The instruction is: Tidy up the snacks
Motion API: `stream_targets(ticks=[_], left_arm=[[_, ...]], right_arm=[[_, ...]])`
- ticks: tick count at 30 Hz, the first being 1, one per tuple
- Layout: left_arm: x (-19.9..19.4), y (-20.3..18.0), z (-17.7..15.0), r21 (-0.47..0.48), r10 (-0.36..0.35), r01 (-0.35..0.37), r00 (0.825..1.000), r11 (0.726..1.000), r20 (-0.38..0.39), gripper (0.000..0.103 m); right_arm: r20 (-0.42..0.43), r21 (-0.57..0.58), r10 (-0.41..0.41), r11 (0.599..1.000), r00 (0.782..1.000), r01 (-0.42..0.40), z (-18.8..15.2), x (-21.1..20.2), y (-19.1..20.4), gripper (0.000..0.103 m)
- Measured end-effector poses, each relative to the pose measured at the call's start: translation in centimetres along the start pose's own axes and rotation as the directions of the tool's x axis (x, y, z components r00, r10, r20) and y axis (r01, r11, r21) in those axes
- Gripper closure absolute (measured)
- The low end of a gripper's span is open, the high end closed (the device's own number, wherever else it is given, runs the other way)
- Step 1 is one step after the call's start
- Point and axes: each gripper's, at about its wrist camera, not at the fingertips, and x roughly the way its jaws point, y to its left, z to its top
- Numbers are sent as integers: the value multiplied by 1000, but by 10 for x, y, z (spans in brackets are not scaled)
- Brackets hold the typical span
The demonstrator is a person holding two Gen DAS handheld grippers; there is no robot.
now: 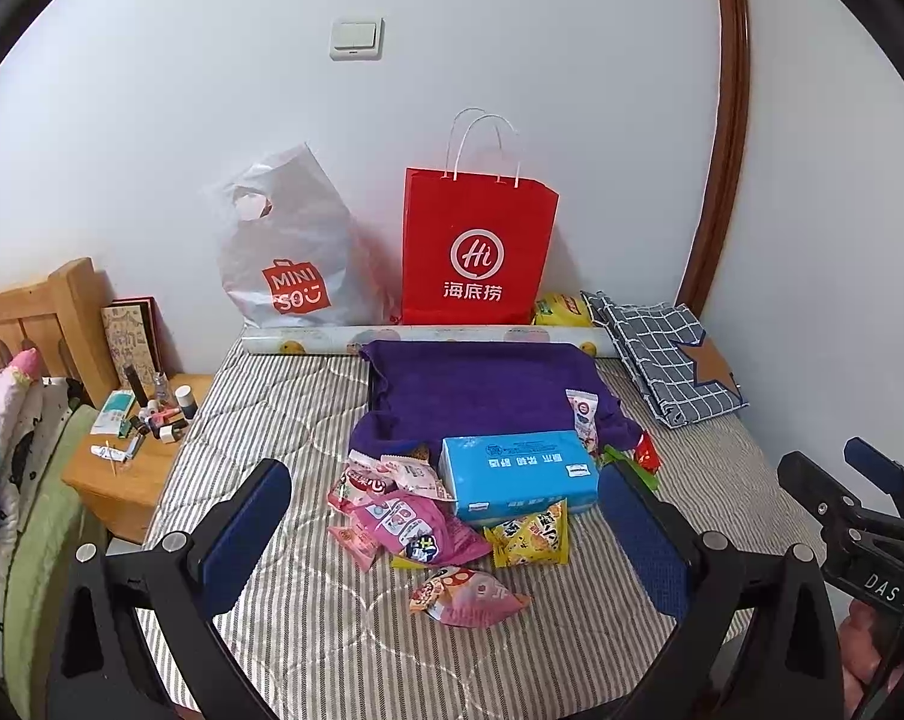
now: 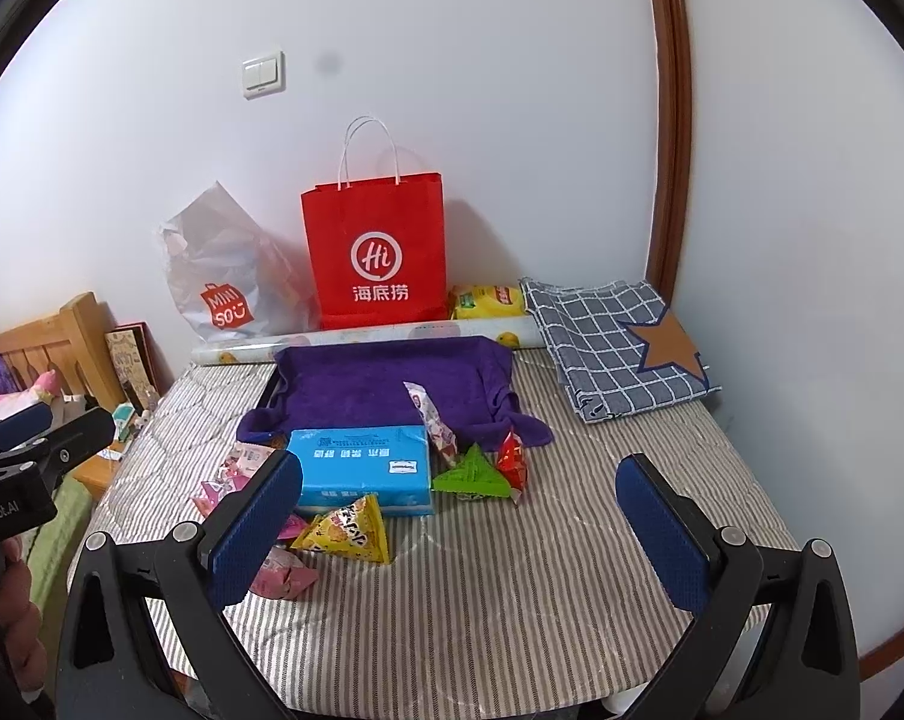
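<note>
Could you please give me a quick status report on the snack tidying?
Left gripper and right gripper open, holding nothing. Small snack packets loose on striped mattress. Blue tissue pack lies among them, before purple-towel-lined tray.

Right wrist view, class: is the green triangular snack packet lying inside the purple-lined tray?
No. The green triangular packet lies on the striped mattress beside the blue tissue pack, in front of the purple-lined tray.

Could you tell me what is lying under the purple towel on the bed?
A dark tray edge peeks out at the left of the purple towel. The towel covers the rest, so anything else beneath it is hidden.
</note>
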Motion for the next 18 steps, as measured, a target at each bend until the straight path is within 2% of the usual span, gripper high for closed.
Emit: stream_targets(ticks=[18], left_arm=[[2, 0, 3, 11, 11, -11, 1000, 1000, 3, 0]], right_arm=[[-8, -6, 2, 1000, 1000, -3, 0, 3, 6, 0]])
